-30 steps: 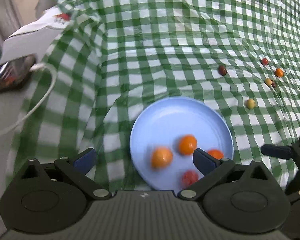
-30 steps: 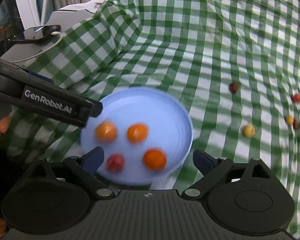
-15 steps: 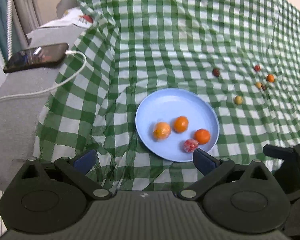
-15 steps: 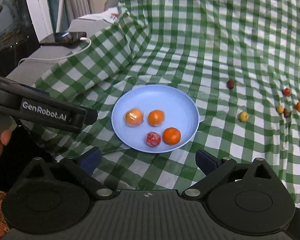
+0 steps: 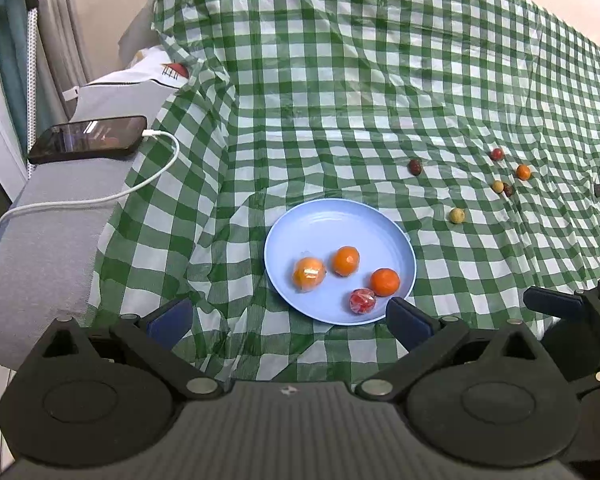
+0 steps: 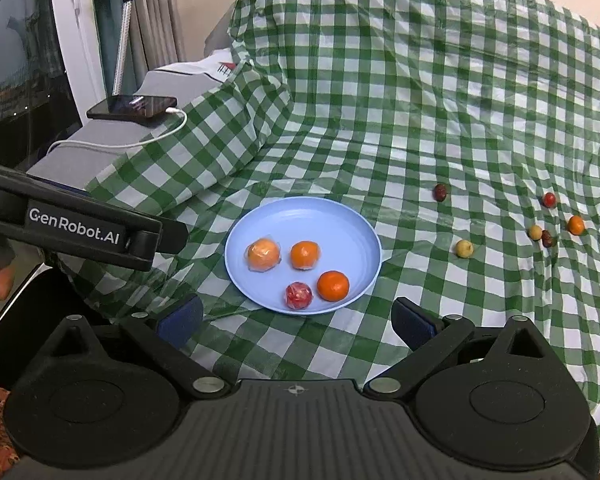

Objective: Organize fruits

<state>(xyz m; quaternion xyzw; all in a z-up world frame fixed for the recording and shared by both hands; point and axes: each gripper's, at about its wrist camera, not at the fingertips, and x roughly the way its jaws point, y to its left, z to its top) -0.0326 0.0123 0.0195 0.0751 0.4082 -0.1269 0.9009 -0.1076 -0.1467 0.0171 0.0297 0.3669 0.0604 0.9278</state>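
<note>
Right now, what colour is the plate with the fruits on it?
Light blue. The plate shows best in the right wrist view.

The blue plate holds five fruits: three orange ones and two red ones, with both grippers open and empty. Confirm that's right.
Not quite. The blue plate holds four fruits, not five: three orange ones and a single red fruit, as the right wrist view shows. The rest stands: the left gripper and right gripper are both open and empty.

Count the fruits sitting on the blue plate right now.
4, all on the blue plate: a wrapped orange one at the left, an orange one beside it, a bare orange one at the near right, and a small red wrapped one nearest the camera. None look hidden.
</note>
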